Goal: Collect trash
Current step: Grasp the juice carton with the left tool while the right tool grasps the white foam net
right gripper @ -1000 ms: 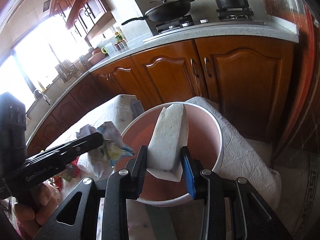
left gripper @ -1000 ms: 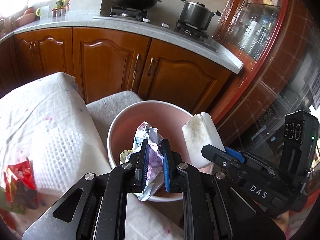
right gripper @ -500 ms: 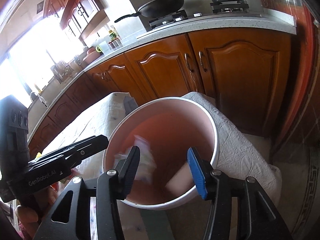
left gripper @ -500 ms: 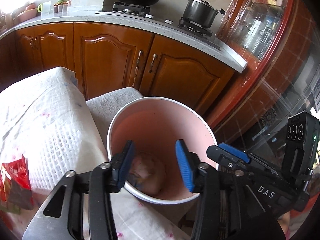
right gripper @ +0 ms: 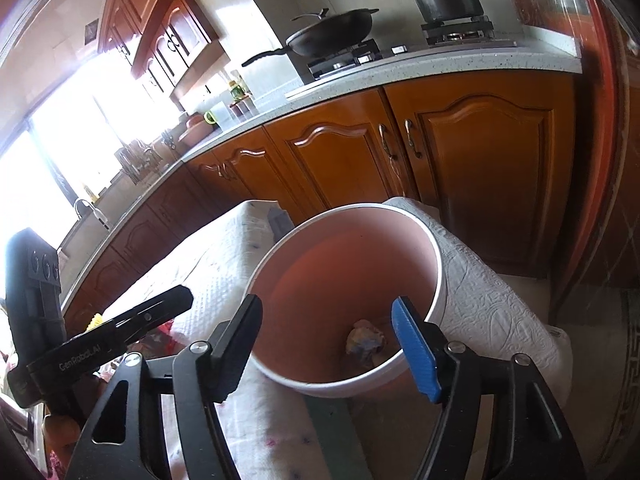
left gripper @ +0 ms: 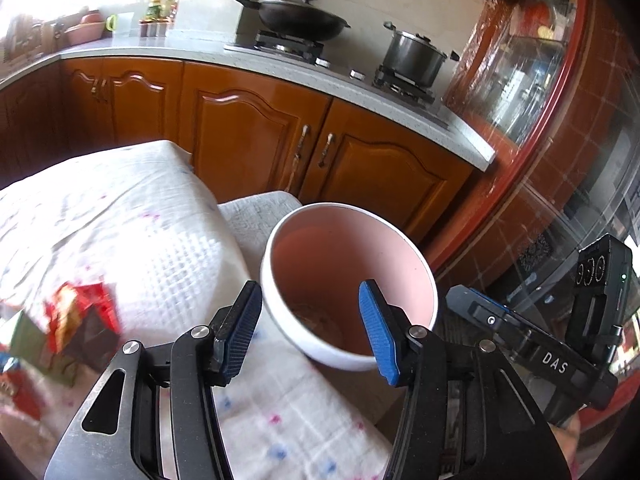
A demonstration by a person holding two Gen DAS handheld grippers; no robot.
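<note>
Trash [right gripper: 366, 340] lies in the pink bin [right gripper: 400, 232]; both grippers' jaws, just opening, gape empty. Only the left view shows red wrappers [left gripper: 80, 316].

The left black two-finger tool with blue ribbed pads [left gripper: 310, 326] tilts downward, its jaws apart and just widened, nothing between them. The right black two-finger tool with blue pads [right gripper: 338, 344] sits just beside it, likewise tilted down, jaws just spread wider and empty.
</note>
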